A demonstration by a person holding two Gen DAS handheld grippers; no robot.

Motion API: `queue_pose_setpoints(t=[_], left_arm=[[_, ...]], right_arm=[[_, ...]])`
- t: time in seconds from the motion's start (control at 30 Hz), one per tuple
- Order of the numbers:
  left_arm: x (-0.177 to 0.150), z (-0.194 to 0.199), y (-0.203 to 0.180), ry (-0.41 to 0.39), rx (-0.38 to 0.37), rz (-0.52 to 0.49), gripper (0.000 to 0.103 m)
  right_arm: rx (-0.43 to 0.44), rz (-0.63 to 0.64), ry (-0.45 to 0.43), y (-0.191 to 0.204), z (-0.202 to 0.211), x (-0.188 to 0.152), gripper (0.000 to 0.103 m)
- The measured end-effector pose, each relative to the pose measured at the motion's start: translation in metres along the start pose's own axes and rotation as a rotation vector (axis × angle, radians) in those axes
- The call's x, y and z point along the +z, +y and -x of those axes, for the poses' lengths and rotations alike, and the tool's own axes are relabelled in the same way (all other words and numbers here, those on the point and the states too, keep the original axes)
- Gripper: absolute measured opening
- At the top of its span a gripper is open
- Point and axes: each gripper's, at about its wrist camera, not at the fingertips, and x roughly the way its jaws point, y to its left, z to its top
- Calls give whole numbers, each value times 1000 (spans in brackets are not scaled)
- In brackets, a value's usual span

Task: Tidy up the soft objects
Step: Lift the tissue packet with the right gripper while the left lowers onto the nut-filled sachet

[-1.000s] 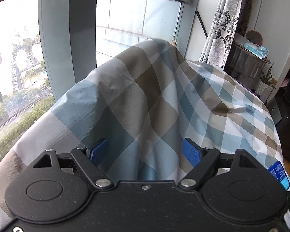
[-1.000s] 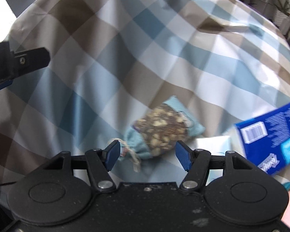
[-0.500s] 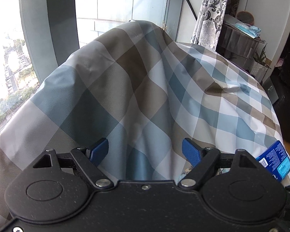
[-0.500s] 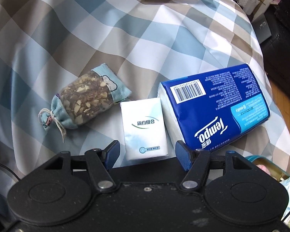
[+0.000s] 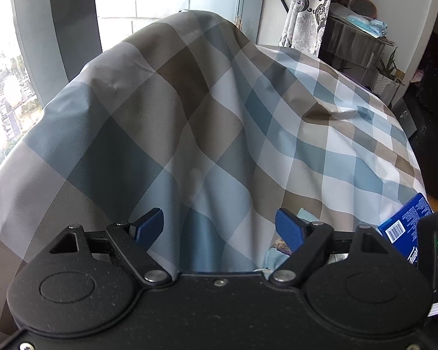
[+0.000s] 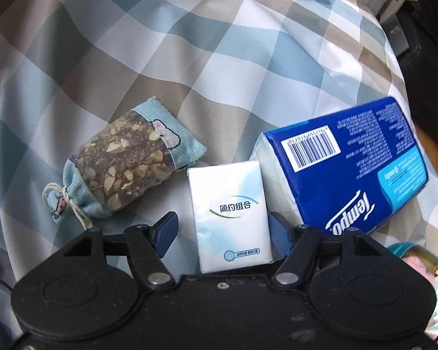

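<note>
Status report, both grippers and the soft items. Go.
Left gripper open, empty, over checked cloth. Right gripper open, straddling white tissue pack. Sachet left, blue Tempo pack right, crowding it.

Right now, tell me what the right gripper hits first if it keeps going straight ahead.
Most likely the small white tissue pack: it already lies between the open right gripper fingers. The blue Tempo pack sits just to its right, the sachet to its left. Height above the checked cloth is unclear.

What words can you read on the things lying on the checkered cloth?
"简约组合": on the small white tissue pack.
"Tempo": upside down on the blue tissue pack.
The barcode digits and small print on the blue pack, and the line at the white pack's bottom, are too small to read.
The drawstring pouch shows no words.
</note>
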Motion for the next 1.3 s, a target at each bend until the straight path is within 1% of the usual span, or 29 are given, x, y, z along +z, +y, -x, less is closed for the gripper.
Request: queue_pose_setpoints(t=[0.07, 0.1, 0.17, 0.2, 0.3, 0.37, 0.5, 0.57, 0.67, 0.87, 0.97, 1.07, 1.17, 1.3], left_arm=[[0, -1, -1, 4, -1, -5, 80], [-1, -2, -2, 6, -1, -10, 80], [-1, -3, -4, 9, 0, -19, 81], [-1, -4, -4, 11, 1, -23, 81], [-2, -7, -5, 18, 5, -29, 86], [-2, -9, -5, 24, 7, -30, 86], [-1, -16, -4, 51, -2, -17, 86], [-2, -19, -5, 63, -4, -19, 86], [-4, -24, -9, 79, -15, -34, 86], [-11, -35, -31, 100, -42, -125, 87], [-14, -40, -44, 119, -66, -185, 87], [-17, -41, -56, 121, -96, -246, 87], [-17, -46, -68, 122, -117, -303, 88], [-16, -61, -76, 147, -105, -350, 88]], right_arm=[[17, -36, -3, -3, -3, -2, 67], [12, -44, -19, -3, -1, -3, 67], [-7, -35, -35, 0, 0, -4, 69], [-15, -18, -32, 3, 0, -4, 69], [-22, 17, -4, 5, -2, -5, 49], [-4, 12, 10, 3, 2, -6, 49], [27, -23, 10, -8, 20, -6, 49], [42, -40, 15, -13, 32, -6, 49], [41, -35, -6, -19, 59, -8, 49], [34, -56, -56, -37, 120, -11, 50], [11, -33, -83, -42, 147, -16, 50], [14, -26, -112, -51, 170, -22, 50], [25, -46, -111, -59, 181, -24, 50], [7, -32, -125, -63, 186, -23, 50]])
